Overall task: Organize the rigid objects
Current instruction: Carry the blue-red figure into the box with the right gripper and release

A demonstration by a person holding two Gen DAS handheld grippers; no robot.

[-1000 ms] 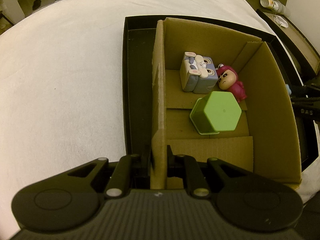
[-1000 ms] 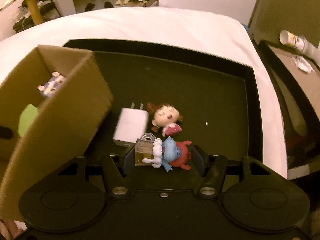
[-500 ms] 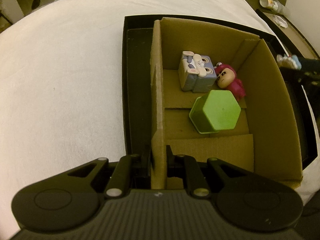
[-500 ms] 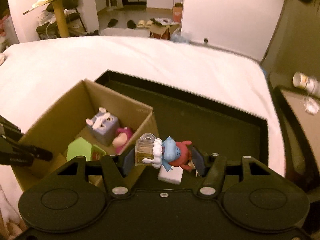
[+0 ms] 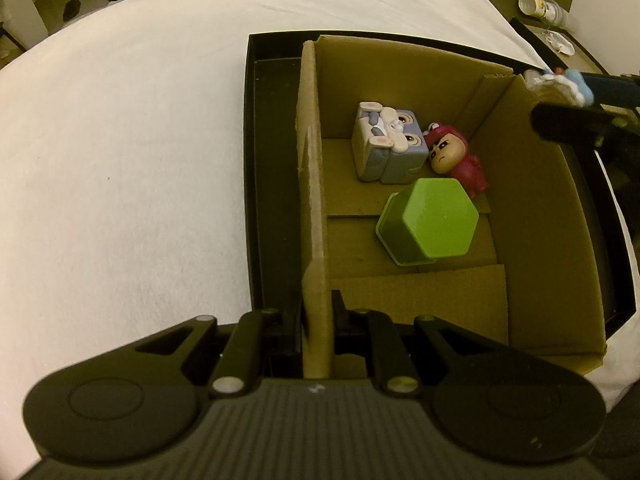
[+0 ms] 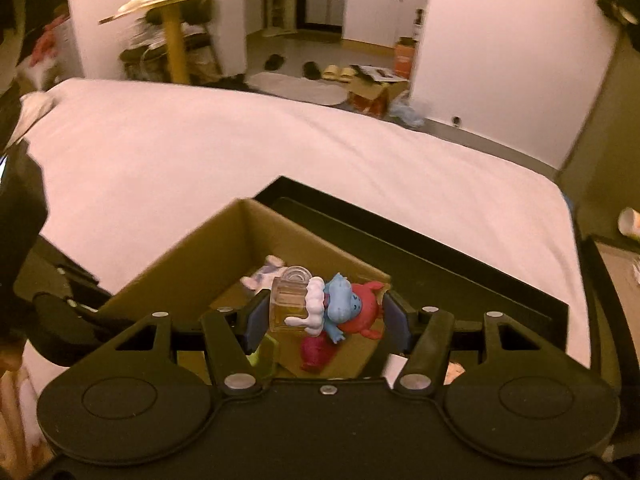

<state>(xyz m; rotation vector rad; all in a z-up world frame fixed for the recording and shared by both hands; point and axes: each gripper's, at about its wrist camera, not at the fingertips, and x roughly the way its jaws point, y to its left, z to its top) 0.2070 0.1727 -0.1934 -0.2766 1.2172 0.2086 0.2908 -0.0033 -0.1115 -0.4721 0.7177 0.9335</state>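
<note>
A cardboard box (image 5: 536, 216) stands in a black tray (image 5: 272, 184) on the white bed. My left gripper (image 5: 318, 320) is shut on the box's left wall. Inside lie a grey cube bunny toy (image 5: 388, 148), a pink-suited figure (image 5: 460, 160) and a green hexagonal cup (image 5: 432, 220) upside down. My right gripper (image 6: 326, 312) is shut on a blue and red figure with a small glass bottle (image 6: 320, 304), held above the box's (image 6: 224, 248) right edge. In the left wrist view that figure (image 5: 568, 80) peeks over the box's far right corner.
The tray's bare floor (image 6: 460, 280) lies right of the box. A white block (image 6: 394, 360) on the tray shows just under my right finger. A side table with a cup (image 5: 540, 4) stands beyond the bed. Shoes and a carton (image 6: 372, 92) lie on the far floor.
My right gripper has risen with the figure and swung left from the tray floor to above the box. The left gripper and the box have stayed still.
</note>
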